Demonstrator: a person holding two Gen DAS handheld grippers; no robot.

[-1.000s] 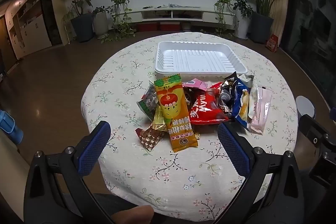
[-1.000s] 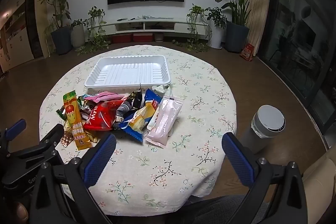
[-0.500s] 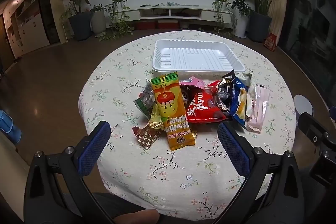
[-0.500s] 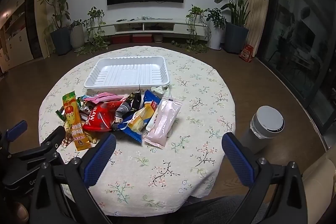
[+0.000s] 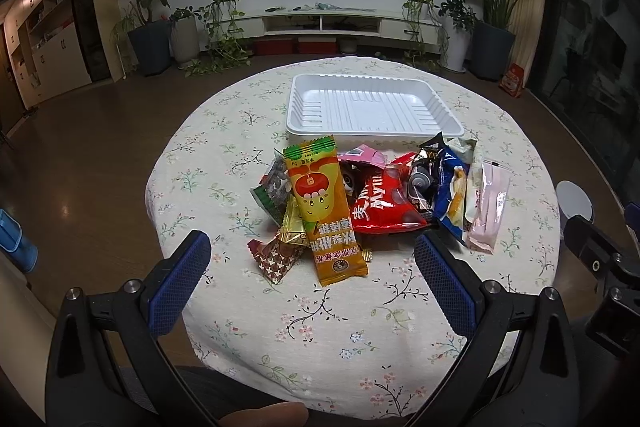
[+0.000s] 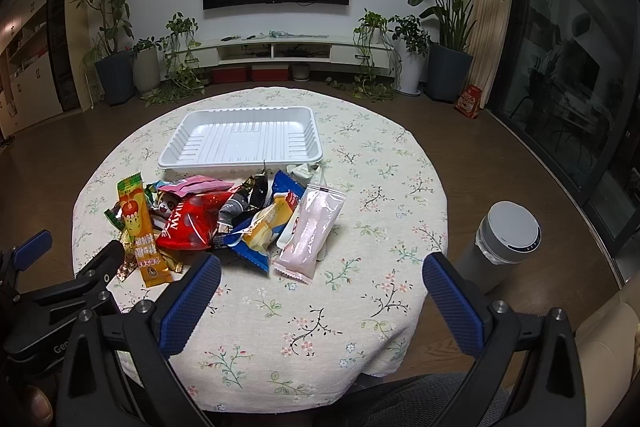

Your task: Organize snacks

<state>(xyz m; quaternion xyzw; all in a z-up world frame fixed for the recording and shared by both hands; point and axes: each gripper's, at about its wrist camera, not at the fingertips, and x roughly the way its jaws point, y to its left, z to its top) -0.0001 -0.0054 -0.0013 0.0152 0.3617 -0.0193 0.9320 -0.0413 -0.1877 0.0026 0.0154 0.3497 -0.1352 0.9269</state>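
1. The left gripper is spread wide and empty; the right gripper is likewise.
2. The snack pile lies just ahead of both, before the empty white tray.
3. The packets look light, crinkly and slippery.
4. The yellow packet lies nearest the left tips; pinching its flat sealed end seems best.

The left hand-held gripper has been drawn slightly back and leftward from the snack pile. A little more of the near counter edge is now shown.

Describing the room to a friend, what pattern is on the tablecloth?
The tablecloth is cream with small floral sprigs, clearest in the right wrist view.
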